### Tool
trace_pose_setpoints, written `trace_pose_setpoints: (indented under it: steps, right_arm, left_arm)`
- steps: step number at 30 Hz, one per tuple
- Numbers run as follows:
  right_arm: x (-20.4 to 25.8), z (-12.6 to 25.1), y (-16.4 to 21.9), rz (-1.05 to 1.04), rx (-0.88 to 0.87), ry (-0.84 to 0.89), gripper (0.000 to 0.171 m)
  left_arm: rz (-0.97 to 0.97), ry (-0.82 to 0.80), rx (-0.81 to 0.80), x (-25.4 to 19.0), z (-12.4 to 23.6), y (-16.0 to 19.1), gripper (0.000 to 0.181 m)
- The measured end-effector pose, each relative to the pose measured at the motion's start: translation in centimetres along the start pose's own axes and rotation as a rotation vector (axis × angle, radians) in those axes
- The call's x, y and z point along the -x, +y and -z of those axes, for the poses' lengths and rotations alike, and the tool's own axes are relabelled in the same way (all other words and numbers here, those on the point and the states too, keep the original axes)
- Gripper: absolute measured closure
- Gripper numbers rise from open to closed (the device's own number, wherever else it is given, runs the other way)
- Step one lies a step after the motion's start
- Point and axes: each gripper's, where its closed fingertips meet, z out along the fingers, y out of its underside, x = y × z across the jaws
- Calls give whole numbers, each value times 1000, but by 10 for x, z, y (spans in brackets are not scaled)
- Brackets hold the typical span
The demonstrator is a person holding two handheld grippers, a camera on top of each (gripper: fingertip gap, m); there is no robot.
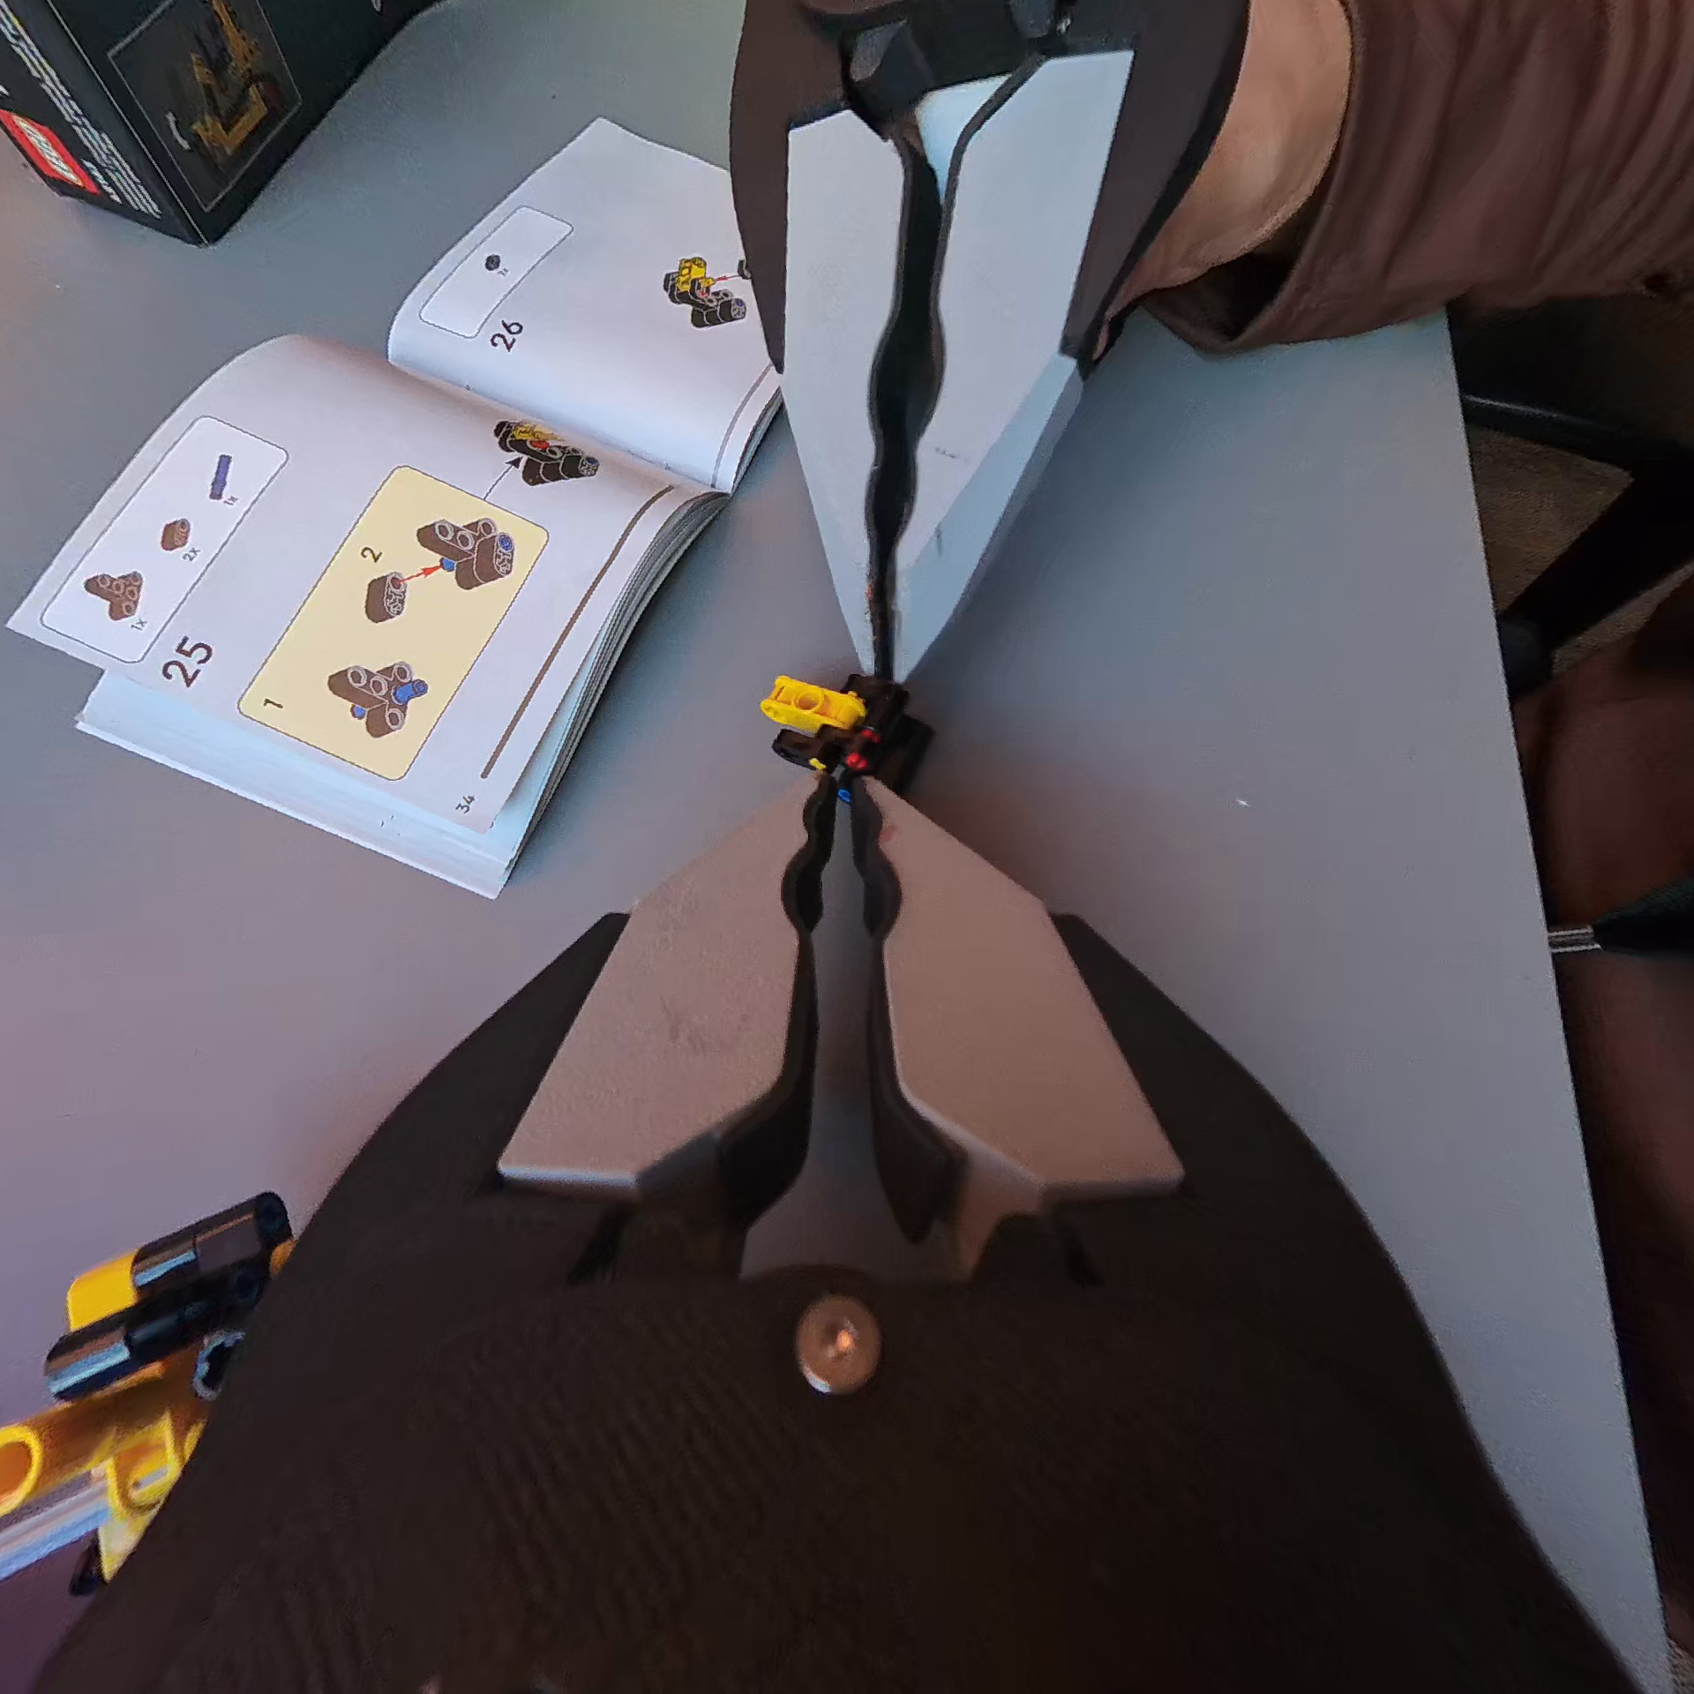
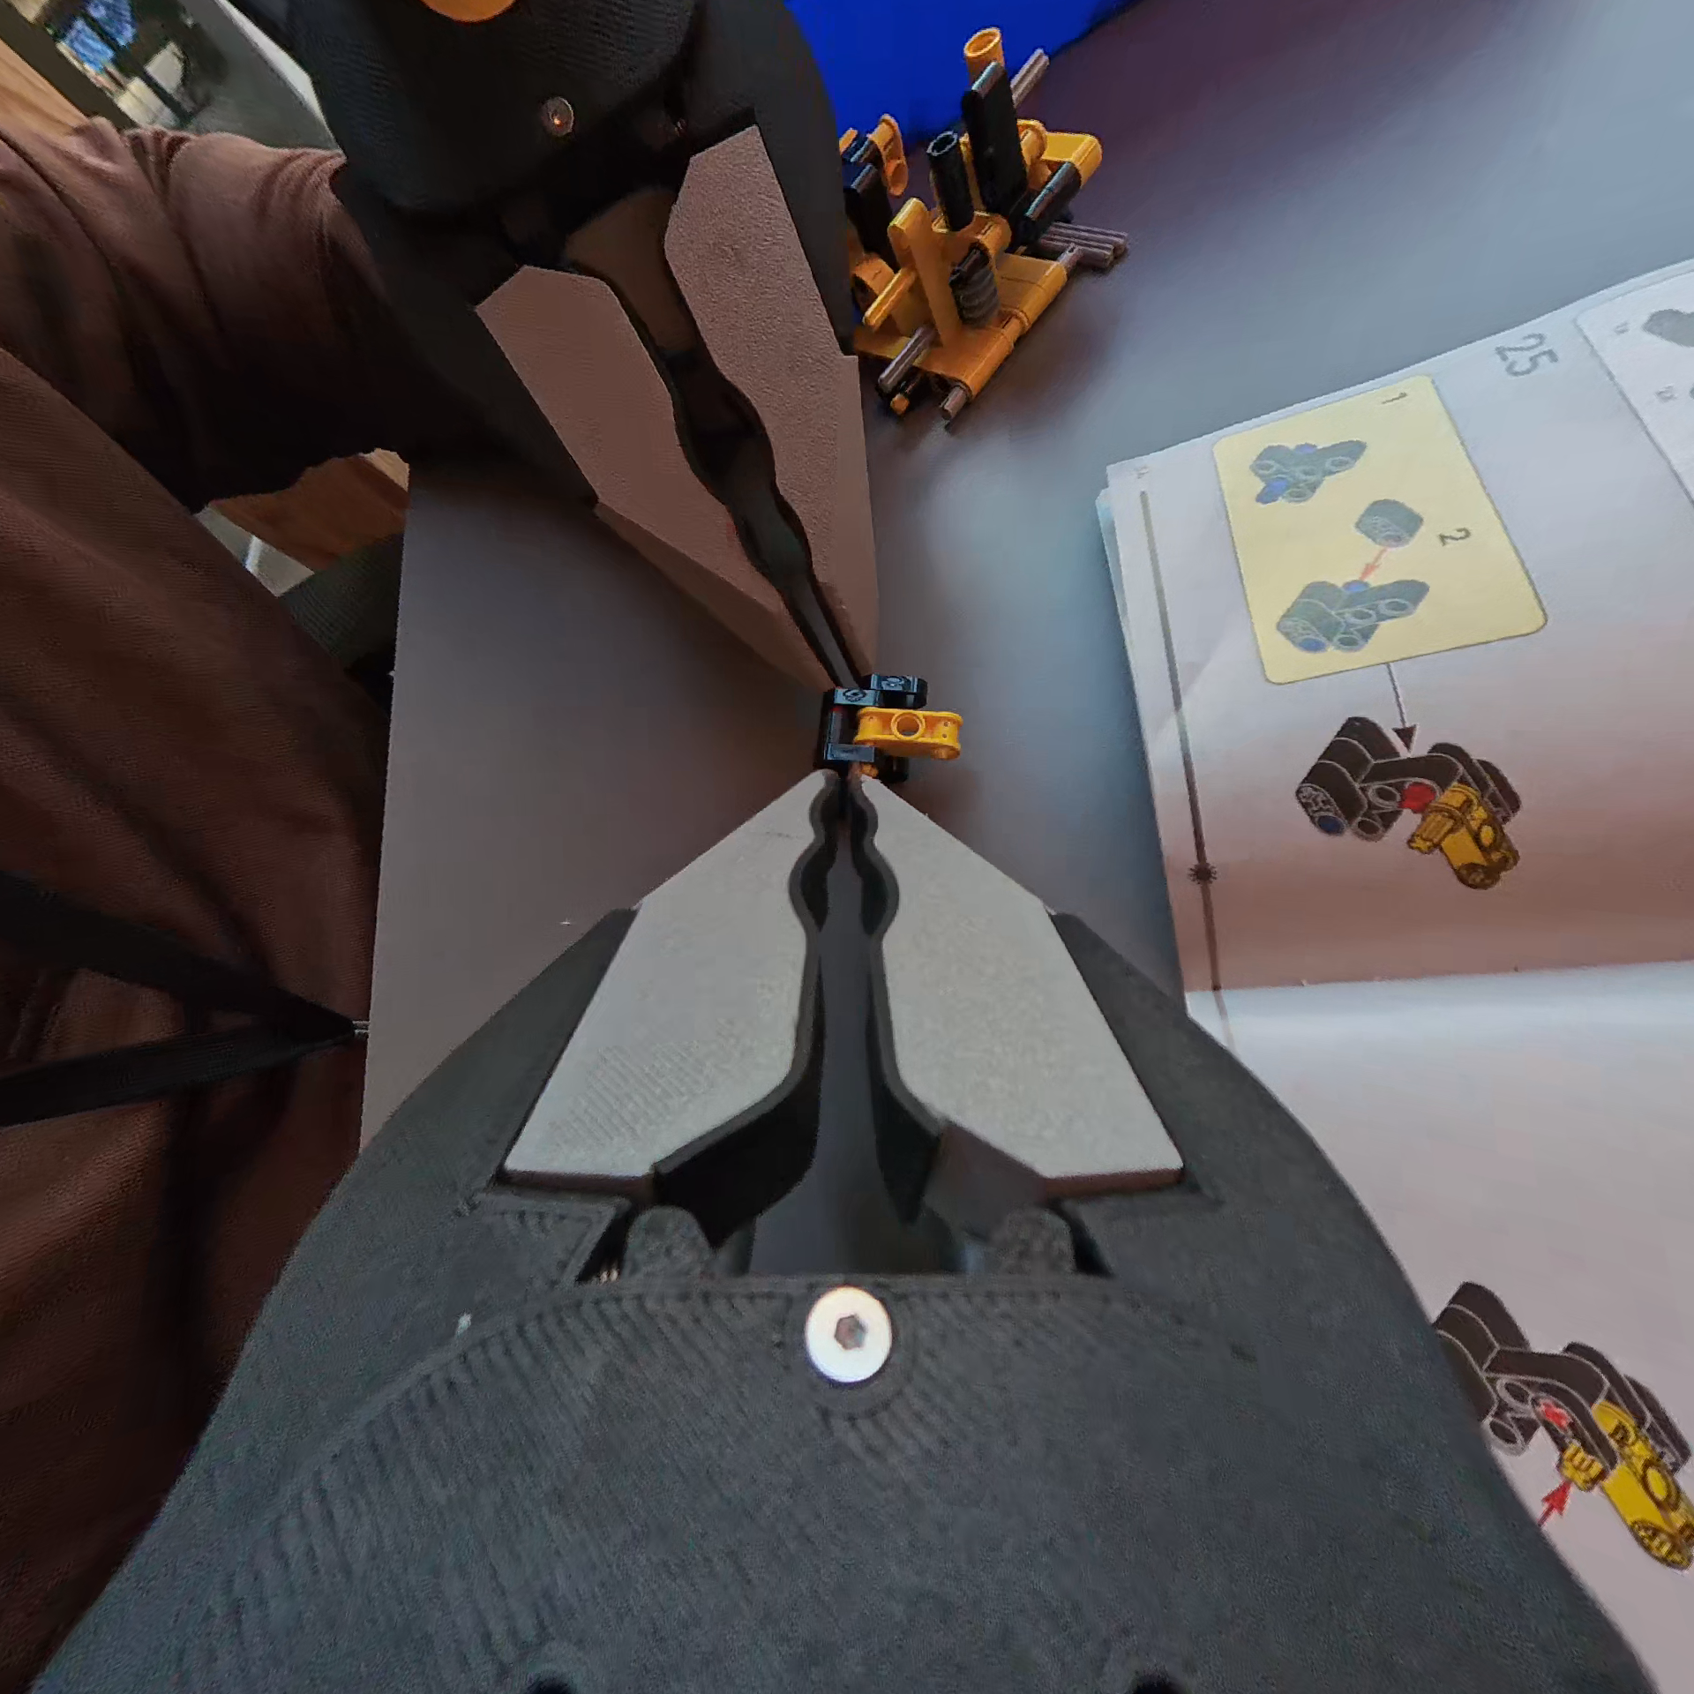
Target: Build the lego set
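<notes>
Your left gripper (image 1: 841,796) and right gripper (image 2: 848,784) meet tip to tip above the grey table (image 1: 1192,733), each clamped on opposite ends of one small black-and-yellow sub-assembly (image 1: 848,729). It hangs between the tips near the table's edge, its yellow connector (image 2: 907,726) jutting toward the instruction booklet (image 1: 367,587).

By the look of it you are mid-build. A larger yellow-and-black model section (image 2: 972,238) already stands finished on the far side of the table. The booklet lies open partway through, and the piece in your tongs resembles the black-and-yellow unit drawn on those pages. Mating it to the main section, and any later pages, appear still to come.

Only the right wrist view shows the big section whole, with its black tubes and grey axles. The left wrist view catches just its blurred corner at lower left, but alone shows the dark set box (image 1: 137,101) at the far left and both open pages at once.
</notes>
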Motion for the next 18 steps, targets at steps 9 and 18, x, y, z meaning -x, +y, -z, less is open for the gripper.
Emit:
trace_pose_setpoints:
  steps: [9, 18]
  right_arm:
    - [-1, 2, -2, 31, -20, 36, 165]
    - [-2, 6, 1, 138, -7, 101, 171]
  left_arm:
    - [6, 15, -12, -2, 1, -1, 181]
    - [-2, 27, -10, -6, 0, -1, 181]
